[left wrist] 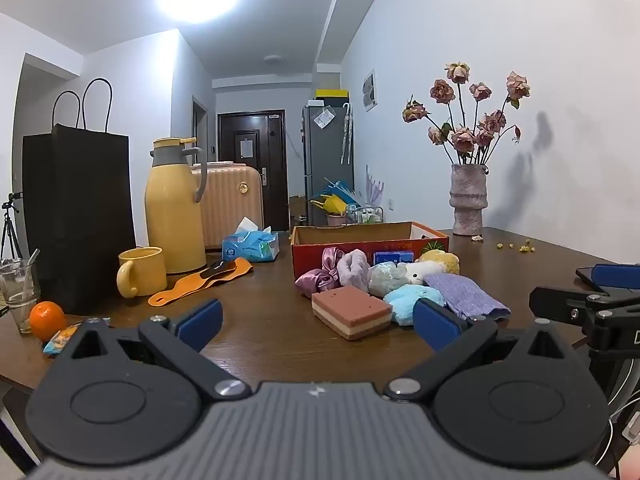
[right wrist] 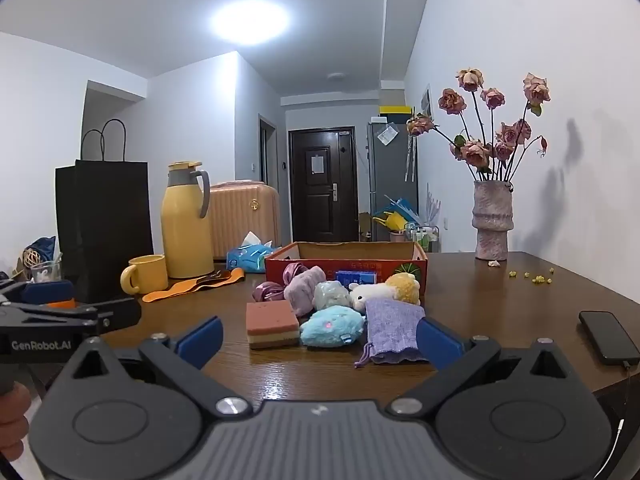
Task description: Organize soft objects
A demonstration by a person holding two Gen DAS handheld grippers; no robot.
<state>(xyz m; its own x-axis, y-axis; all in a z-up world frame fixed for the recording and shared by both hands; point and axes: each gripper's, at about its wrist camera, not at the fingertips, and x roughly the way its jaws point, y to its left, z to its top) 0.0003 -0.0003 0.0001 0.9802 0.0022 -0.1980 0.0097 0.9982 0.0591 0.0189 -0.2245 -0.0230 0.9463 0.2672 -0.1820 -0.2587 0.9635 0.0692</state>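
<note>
Dark wooden table fills the near part of a white-walled room, with a dark door at the end of a hallway behind it. Toward the far side of the table sits an open red cardboard box, the landmark for everything else.

Just in front of the box lies a huddle of soft things, touching one another: a shiny mauve scrunchie, a fuzzy lilac scrunchie, a pale bath pouf, a white and yellow plush lamb, a fluffy blue plush, a layered pink and brown sponge and a lavender drawstring pouch. None of them is inside the box.

Left of the box stand a blue tissue pack, an orange strap, a yellow mug, a yellow thermos jug and a black paper bag. Right of the box stand a rough pink vase of dried roses and, nearer, a black phone.

Nearer than the pile, the left gripper and the right gripper both hover with blue-padded jaws spread wide, holding nothing.
</note>
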